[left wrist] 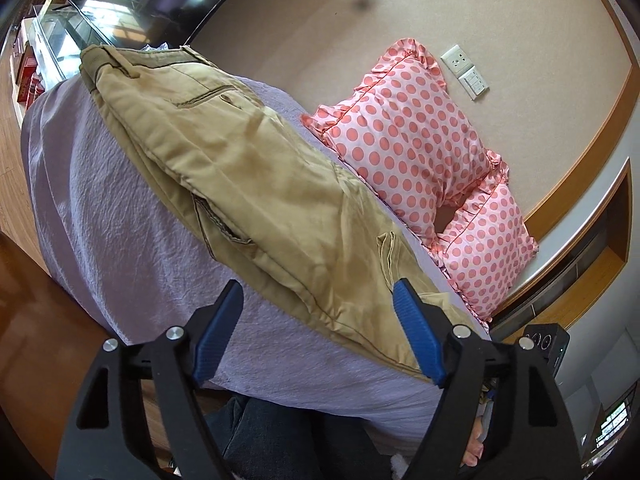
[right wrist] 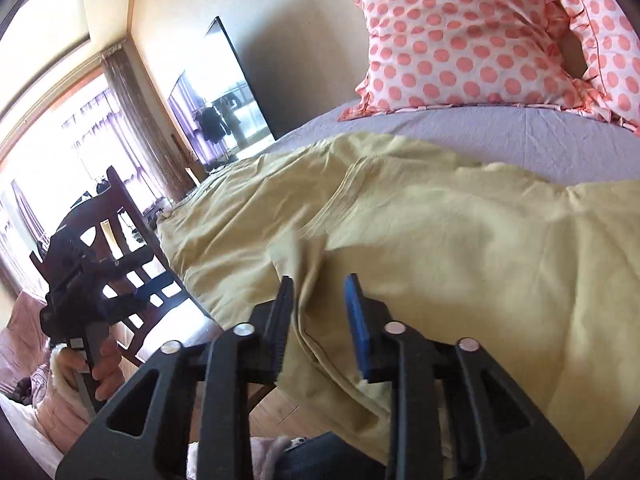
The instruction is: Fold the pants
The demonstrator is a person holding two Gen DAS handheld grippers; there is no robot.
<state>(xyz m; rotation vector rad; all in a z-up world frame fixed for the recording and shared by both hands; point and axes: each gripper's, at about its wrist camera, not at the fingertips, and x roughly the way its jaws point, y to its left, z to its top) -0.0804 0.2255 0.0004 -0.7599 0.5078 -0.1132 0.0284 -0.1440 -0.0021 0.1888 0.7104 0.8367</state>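
Observation:
Khaki pants (left wrist: 248,184) lie lengthwise on a lilac bedsheet (left wrist: 120,220), legs laid together, waistband far left, back pocket up. My left gripper (left wrist: 318,300) is open and empty, hovering just above the pants' near leg part. In the right wrist view the pants (right wrist: 420,240) spread wide across the bed. My right gripper (right wrist: 320,304) is open, its jaws astride a raised fold of the cloth near the bed's edge, not closed on it. The left gripper (right wrist: 120,280) also shows at the left, held in a hand.
Two pink polka-dot pillows (left wrist: 408,136) lean against the wall at the head of the bed, also seen in the right wrist view (right wrist: 472,40). A dark wooden chair (right wrist: 132,248) stands by the bed's side. A TV (right wrist: 224,92) hangs on the far wall.

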